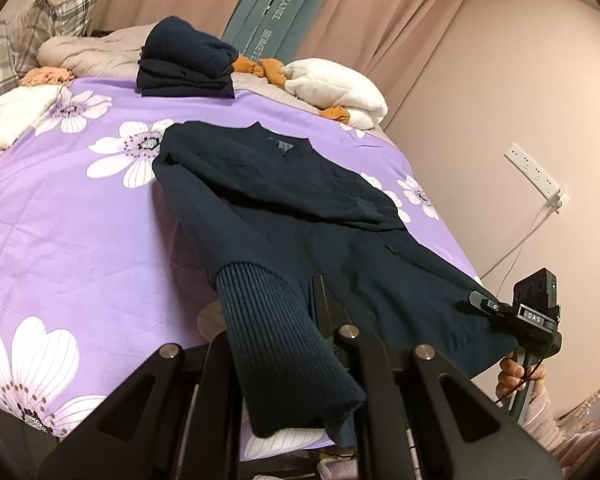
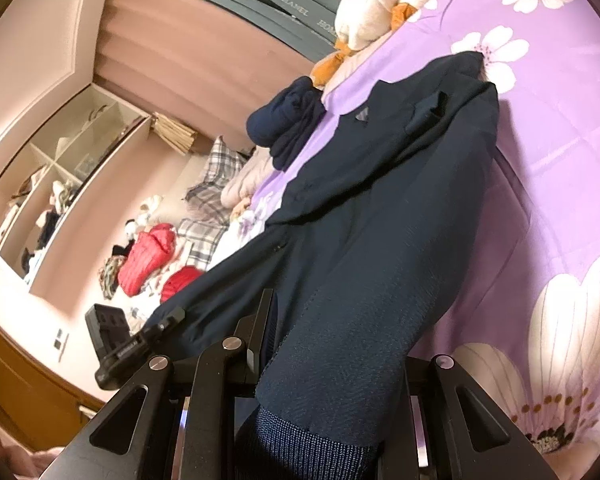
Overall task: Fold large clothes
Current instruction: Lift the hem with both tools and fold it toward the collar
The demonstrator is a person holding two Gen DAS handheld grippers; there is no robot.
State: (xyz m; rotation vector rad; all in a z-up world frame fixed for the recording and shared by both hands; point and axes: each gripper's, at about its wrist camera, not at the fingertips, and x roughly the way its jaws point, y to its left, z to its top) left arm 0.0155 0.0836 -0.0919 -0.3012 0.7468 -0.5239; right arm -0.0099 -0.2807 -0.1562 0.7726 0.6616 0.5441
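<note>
Though half-hidden — jacket (image 1: 300, 216) hem between jaws

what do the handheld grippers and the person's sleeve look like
Both grippers are matte black, with angular fingers and silver round pivot bolts. The right gripper carries a boxy black camera block, a white "DAS" label and a thin dark cable. The sleeve is pale pink and fuzzy.

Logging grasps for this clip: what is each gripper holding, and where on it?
Both hold the dark navy jacket at its bottom hem: left gripper near the ribbed cuff, right gripper at the other corner.
</note>
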